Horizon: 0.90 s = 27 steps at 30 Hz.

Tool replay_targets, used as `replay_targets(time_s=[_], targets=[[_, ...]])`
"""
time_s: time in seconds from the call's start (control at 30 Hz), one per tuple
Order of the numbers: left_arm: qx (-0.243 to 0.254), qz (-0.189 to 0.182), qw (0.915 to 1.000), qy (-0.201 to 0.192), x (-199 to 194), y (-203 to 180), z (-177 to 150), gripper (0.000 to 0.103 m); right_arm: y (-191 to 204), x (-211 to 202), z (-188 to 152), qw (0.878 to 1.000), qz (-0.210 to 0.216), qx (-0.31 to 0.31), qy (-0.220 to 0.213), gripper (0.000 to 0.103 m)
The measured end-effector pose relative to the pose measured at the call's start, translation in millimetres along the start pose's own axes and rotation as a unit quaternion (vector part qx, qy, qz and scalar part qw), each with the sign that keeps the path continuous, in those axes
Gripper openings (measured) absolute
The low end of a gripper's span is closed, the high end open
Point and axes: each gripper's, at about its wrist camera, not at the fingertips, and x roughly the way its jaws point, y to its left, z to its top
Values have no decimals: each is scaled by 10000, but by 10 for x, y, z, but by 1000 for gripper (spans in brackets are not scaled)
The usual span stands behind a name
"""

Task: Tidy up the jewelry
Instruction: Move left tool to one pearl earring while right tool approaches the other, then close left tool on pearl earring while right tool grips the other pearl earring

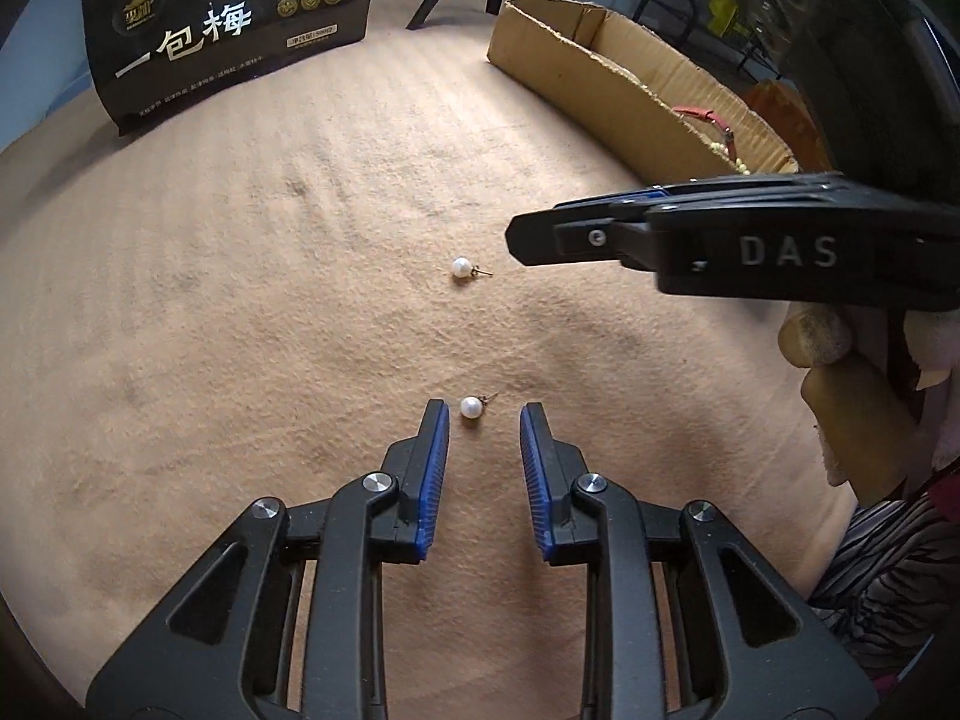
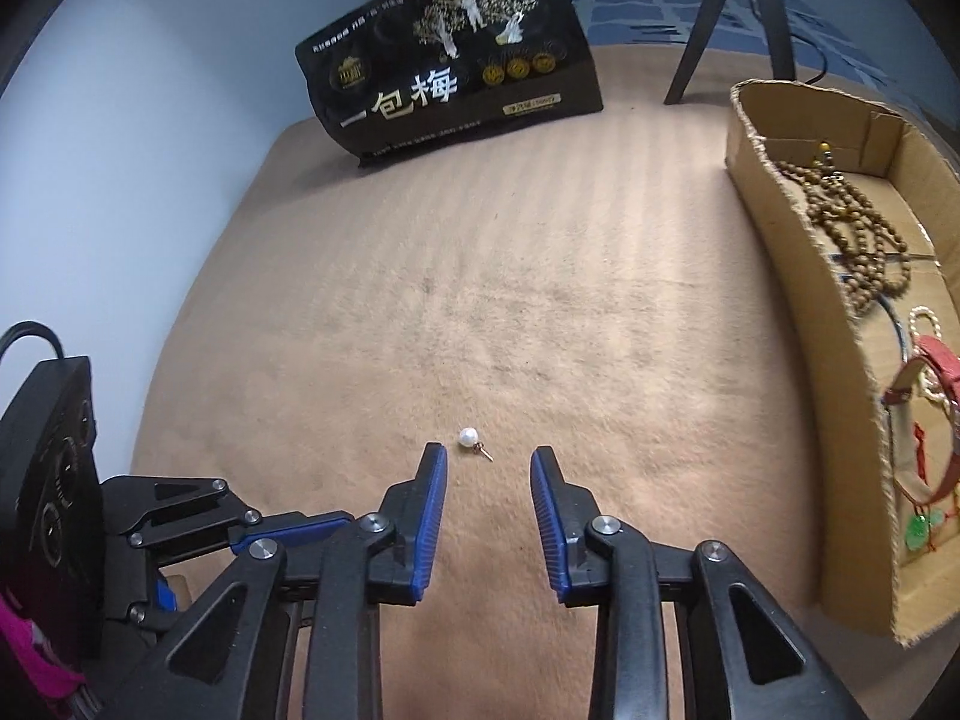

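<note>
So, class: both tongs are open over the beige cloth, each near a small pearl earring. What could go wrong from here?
1. The round white pearl stud earring lies just beyond the open left tongs; closing on it could make it roll or squirt away.
2. The farther white pearl stud has a thin post the right tongs might bend.
3. The brown cardboard box already holds tangled wooden beads; a dropped stud could get lost among them.

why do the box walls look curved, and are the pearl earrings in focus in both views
Left wrist view: fisheye bends the cardboard box rim; both pearl earrings are sharp. Right wrist view: the box wall bows too; the pearl earring is crisp, edges darken.
</note>
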Motion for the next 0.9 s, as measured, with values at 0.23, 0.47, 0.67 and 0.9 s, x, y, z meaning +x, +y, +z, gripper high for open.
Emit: replay_targets(time_s=[0.23, 0.47, 0.67, 0.9], targets=[[222, 140, 9996, 42, 119, -30, 6, 24, -3, 94, 45, 10000, -11, -53, 15, 26], [139, 109, 9998, 69, 210, 25, 37, 14, 43, 176, 80, 9998, -12, -201, 50, 26], [15, 103, 9999, 61, 237, 98, 39, 8, 101, 219, 89, 9991, -86, -422, 43, 24], [-118, 100, 9999, 38, 201, 193, 5, 7, 236, 290, 59, 9952, -394, -899, 17, 22]])
